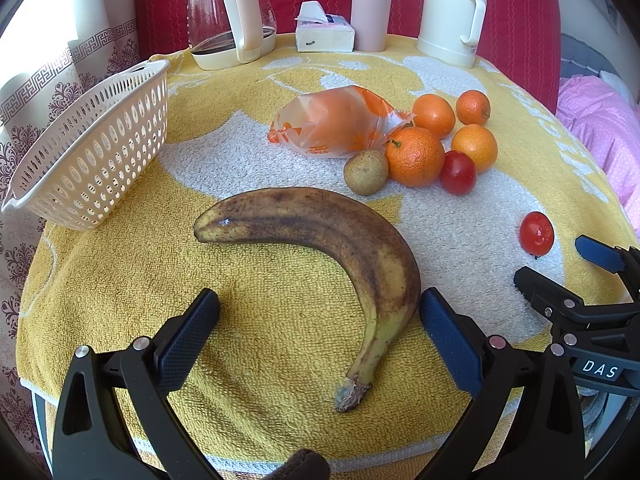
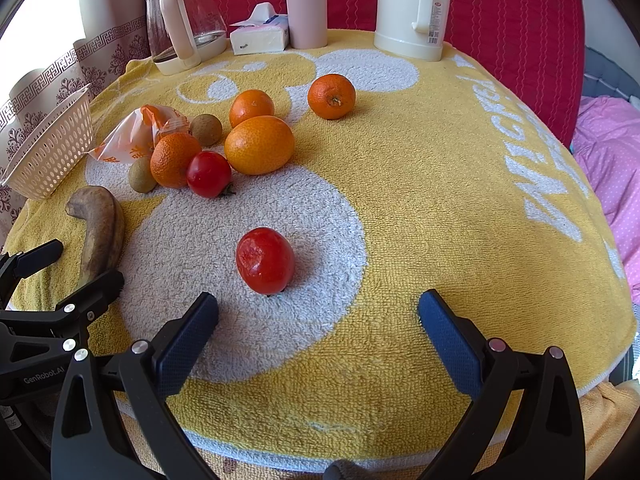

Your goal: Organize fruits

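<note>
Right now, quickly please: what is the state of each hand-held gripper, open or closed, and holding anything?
Left hand-held gripper: open, empty, around the banana.
Right hand-held gripper: open, empty, tomato just ahead.

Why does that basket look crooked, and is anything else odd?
The white basket sits tipped at the table's left edge, empty. The banana is heavily browned, and one red tomato lies apart from the other fruit.

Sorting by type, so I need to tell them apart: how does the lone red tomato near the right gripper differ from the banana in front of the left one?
The tomato is small, round, glossy red; the banana is long, curved, heavily browned. The tomato sits alone on a white patch of the towel; the banana lies mostly on yellow. Both rest ungrasped on the towel, outside the basket.
</note>
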### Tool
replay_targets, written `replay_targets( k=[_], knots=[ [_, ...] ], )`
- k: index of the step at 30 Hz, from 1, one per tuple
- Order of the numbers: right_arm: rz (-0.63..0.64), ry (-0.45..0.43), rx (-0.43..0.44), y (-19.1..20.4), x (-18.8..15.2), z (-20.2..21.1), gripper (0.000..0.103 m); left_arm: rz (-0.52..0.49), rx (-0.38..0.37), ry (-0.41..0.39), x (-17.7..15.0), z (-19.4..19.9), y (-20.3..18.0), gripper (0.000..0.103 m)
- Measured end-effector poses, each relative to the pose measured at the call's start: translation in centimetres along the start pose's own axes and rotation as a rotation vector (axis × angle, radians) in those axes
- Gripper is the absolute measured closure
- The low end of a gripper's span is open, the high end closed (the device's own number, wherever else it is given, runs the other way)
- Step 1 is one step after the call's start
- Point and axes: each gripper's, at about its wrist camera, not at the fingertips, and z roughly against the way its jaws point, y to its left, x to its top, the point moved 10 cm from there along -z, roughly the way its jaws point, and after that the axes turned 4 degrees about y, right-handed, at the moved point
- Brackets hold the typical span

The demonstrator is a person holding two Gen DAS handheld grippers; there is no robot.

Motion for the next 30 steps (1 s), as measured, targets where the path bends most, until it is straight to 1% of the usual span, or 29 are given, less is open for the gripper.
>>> replay_targets(
  k=[18,25,30],
  knots=[
    [0.000,0.001,0.000,-0.02,0.00,0.01,0.005,0.004,-0.009,0.000,-0.10,-0.09,-0.02,0.002],
    [0.029,0.032,0.021,-0.02,0.36,-0.24,0.005,0.003,-0.011,0.004,-0.15,-0.18,-0.05,0.002],
    [0.034,0.029,0.022,-0.20,0.61,-0.38,0.005,0.002,-0.013,0.005,-0.10,-0.25,-0.03,0.002]
  ],
)
